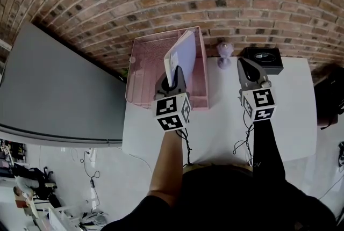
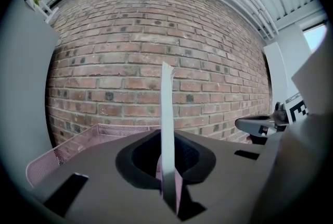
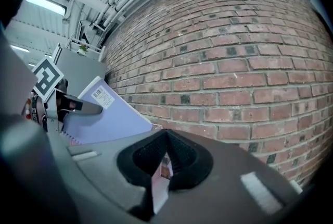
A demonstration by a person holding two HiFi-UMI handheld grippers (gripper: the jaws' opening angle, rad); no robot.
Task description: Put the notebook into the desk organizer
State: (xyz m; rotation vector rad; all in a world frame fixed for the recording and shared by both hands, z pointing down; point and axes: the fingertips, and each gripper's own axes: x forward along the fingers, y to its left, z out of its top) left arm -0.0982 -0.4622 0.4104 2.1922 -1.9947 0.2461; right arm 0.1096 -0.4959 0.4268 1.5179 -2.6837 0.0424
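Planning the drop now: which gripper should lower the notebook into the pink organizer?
Left. The left gripper already clamps the notebook upright over the organizer; the right gripper is shut, empty and off to the side.

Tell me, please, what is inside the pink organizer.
The notebook, upright in the left tool, in or above the organizer; mesh beside it looks bare. Beneath the notebook is hidden.

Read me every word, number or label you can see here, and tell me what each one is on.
Nothing here can be read as text.
Barcode sticker on the notebook: print too small to read.
Marker cubes: black-and-white square patterns, no words.
Black box on the table: its top is too blurred to read.
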